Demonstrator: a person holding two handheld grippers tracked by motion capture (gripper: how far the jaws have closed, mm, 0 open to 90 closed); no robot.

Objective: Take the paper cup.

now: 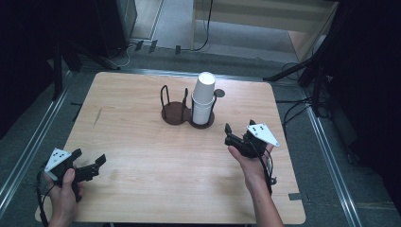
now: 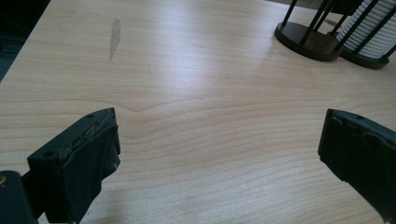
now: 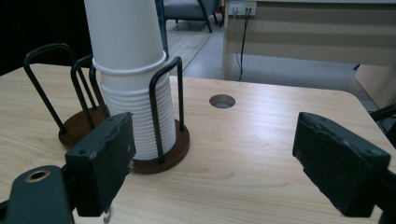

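A tall stack of white paper cups (image 1: 204, 99) stands in the right ring of a dark two-ring wire holder (image 1: 176, 115) at the table's far middle; the left ring is empty. My right gripper (image 1: 239, 126) hovers to the right of the holder and nearer to me, open with nothing between its jaws. In the right gripper view the gripper (image 3: 215, 126) faces the cup stack (image 3: 133, 79), which sits just left of centre. My left gripper (image 1: 90, 156) is at the near left corner, open and empty. The left gripper view has this gripper (image 2: 219, 121) over bare wood, with the holder (image 2: 308, 39) far off.
The wooden table (image 1: 142, 156) has a round cable hole (image 1: 220, 93) just right of the cups. Dark stands and cables (image 1: 302, 71) surround the table on the floor. A pale wooden desk (image 3: 317, 32) stands beyond the far edge.
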